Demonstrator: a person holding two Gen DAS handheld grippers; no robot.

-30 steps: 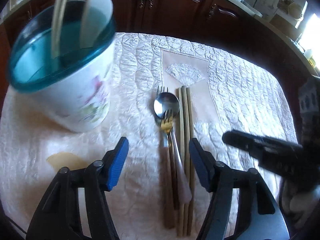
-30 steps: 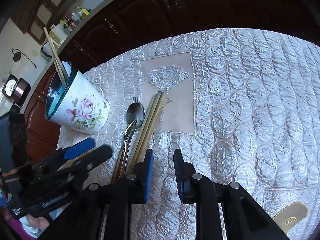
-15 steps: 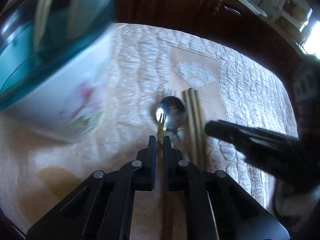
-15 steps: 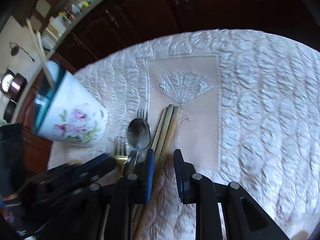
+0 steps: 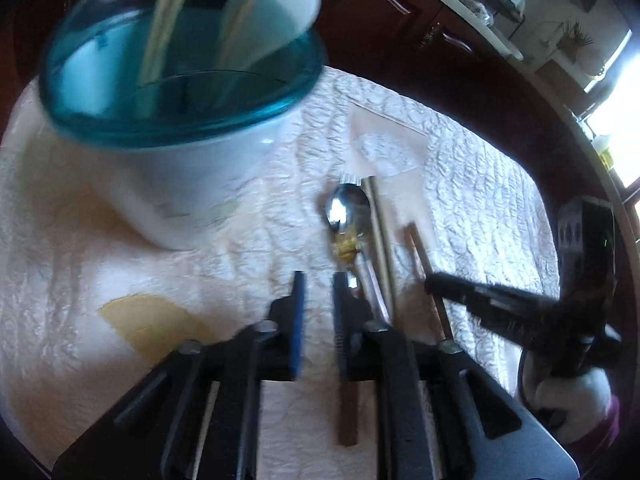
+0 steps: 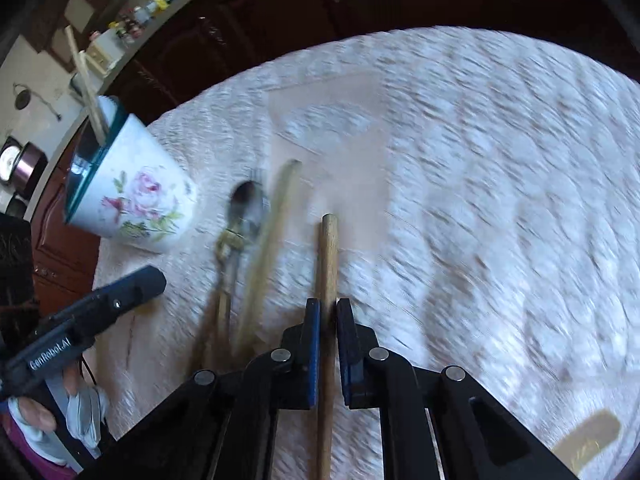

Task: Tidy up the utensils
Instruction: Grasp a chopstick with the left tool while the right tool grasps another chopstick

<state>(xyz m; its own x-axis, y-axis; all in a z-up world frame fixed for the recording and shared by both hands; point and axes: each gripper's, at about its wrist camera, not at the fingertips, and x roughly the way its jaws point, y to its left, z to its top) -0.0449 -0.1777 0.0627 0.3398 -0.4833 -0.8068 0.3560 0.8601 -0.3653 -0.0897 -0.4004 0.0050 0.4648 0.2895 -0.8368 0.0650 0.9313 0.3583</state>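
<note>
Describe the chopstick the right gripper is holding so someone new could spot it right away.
Start at the floral cup on the quilted cloth, then look right past the spoon and the pale chopsticks. The held chopstick sits alone, darker, pinched in the right gripper.

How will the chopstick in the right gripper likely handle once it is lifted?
The chopstick looks like stiff wood, so it probably won't bend. It seems light. The right gripper pinches it partway along its length, so it may pivot, and its round shaft could roll if dropped.
</note>
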